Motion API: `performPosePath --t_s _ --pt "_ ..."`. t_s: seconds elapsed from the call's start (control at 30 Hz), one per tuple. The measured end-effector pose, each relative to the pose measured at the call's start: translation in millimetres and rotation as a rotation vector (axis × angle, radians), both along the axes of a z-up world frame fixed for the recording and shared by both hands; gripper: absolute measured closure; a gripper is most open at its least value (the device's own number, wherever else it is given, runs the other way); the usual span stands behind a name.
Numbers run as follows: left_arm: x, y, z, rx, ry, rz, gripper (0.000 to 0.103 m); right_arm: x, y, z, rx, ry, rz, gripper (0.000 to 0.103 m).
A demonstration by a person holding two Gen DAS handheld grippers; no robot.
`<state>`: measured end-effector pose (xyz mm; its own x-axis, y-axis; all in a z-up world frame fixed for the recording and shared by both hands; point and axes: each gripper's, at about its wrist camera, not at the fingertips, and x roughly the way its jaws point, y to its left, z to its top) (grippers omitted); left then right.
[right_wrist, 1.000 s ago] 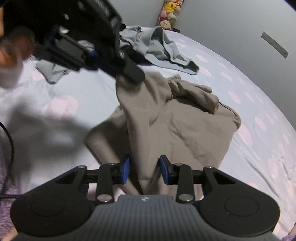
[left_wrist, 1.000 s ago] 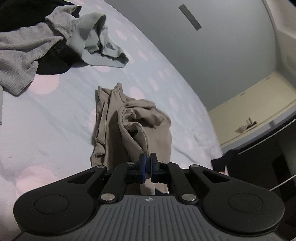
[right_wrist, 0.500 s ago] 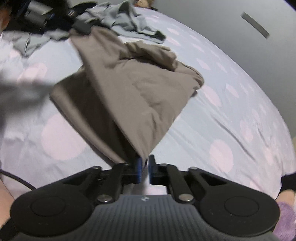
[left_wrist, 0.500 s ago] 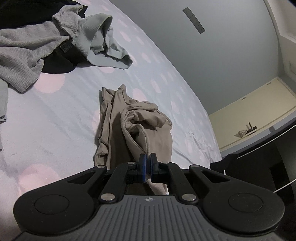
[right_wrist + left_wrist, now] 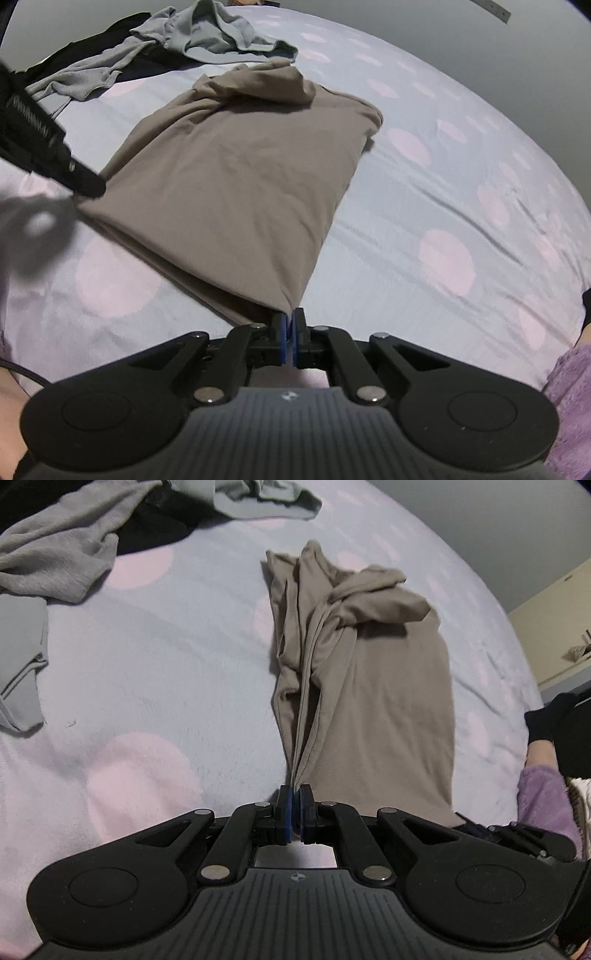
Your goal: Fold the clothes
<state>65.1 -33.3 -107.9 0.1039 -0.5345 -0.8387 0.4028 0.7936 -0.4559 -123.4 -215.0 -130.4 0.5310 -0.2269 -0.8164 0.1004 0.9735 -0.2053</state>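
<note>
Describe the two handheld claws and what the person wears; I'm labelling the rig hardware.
Both the left claw and right claw are matte black, with blue pads on the fingers, silver pivot pins, round side discs and a ribbed grey body with a small emblem. A dark cable runs at left in the right-wrist view. The person wears a fuzzy purple sleeve.

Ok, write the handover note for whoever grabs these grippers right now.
Left gripper: shut on a bunched near edge of the taupe garment.
Right gripper: shut on the garment's near corner.
Garment lies spread on the dotted bedsheet, far end crumpled.
Done: both near corners gripped, cloth pulled roughly flat.
Left: smooth the far end, make the folds. The grey clothes and black one behind lie unfolded in a heap.
</note>
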Motion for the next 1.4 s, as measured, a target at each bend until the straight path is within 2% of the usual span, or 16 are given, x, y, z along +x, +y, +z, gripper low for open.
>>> performPosePath --t_s 0.17,0.23,0.27,0.3,0.37,0.47,0.57,0.63,0.7,0.93,1.07,1.17,1.27,1.37,1.4 --pt "0.0 7.6 1.9 -0.025 0.009 0.022 0.099 -1.5 -2.1 2.3 0.012 -0.006 0.011 0.099" --pt "-2.1 12.0 8.4 -0.029 -0.023 0.045 0.085 -4.5 -3.2 7.6 0.030 -0.016 0.024 0.095" --pt "-2.8 13.3 12.4 -0.035 -0.041 0.058 0.080 -6.9 -3.2 11.0 0.038 -0.019 0.029 0.089" --pt "-3.5 14.8 17.0 -0.044 -0.061 0.071 0.071 -9.3 -3.3 14.3 0.046 -0.022 0.034 0.085" --pt "-4.7 18.5 27.5 -0.072 -0.104 0.098 0.065 -14.2 -3.4 21.0 0.062 -0.029 0.044 0.072" --pt "-4.5 17.4 41.6 -0.099 -0.172 0.112 0.063 -20.7 -4.8 33.3 0.070 -0.055 0.055 0.072" --pt "-3.8 2.2 51.4 -0.087 -0.255 0.078 0.061 -18.9 -12.9 41.6 0.072 -0.094 0.036 0.072" --pt "-4.1 -12.6 55.7 -0.071 -0.323 0.045 0.050 -12.9 -20.8 44.4 0.085 -0.117 0.013 0.072" --pt "-4.3 -27.4 59.0 -0.055 -0.392 0.007 0.044 -3.8 -29.9 44.9 0.102 -0.135 -0.013 0.072" --pt "4.3 -83.4 52.6 0.013 -0.590 -0.169 0.038 20.7 -57.0 38.6 0.151 -0.159 -0.077 0.071" --pt "19.0 -104.3 34.5 0.030 -0.615 -0.223 0.037 26.3 -64.6 30.1 0.155 -0.146 -0.096 0.069" --pt "27.8 -114.9 22.2 0.047 -0.637 -0.241 0.037 30.6 -70.4 23.8 0.158 -0.135 -0.111 0.068" --pt "33.2 -122.6 15.1 0.070 -0.698 -0.237 0.037 34.8 -76.1 17.5 0.161 -0.125 -0.126 0.068" --pt "37.0 -124.4 13.6 0.081 -0.769 -0.208 0.037 39.8 -78.0 13.7 0.161 -0.119 -0.134 0.068" --pt "39.8 -122.1 13.2 0.070 -0.764 -0.195 0.037 40.7 -77.7 13.5 0.157 -0.118 -0.133 0.068"
